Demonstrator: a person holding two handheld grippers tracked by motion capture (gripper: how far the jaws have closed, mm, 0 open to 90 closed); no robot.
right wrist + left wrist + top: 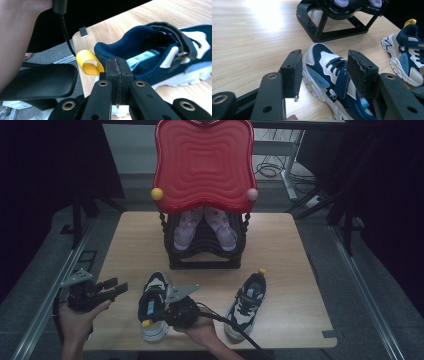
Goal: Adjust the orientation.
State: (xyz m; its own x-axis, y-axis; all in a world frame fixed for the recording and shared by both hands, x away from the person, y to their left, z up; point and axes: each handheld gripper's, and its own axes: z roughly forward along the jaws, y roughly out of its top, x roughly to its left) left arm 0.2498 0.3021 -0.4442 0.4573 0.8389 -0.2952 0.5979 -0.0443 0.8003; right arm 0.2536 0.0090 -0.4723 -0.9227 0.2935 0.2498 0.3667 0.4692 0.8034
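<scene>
We are pinching the light, soft navy-and-white sneaker [152, 307] at its padded heel collar with shut right tongs [117, 68] (left tongs [324, 72] gaping, empty).

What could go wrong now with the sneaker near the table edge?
1. The right gripper is shut by the collar of the left sneaker; whether it pinches the fabric is unclear, so a lift may fail.
2. This sneaker lies close to the edge of the table; a push could tip it off.
3. The open left gripper is close and could collide.
</scene>
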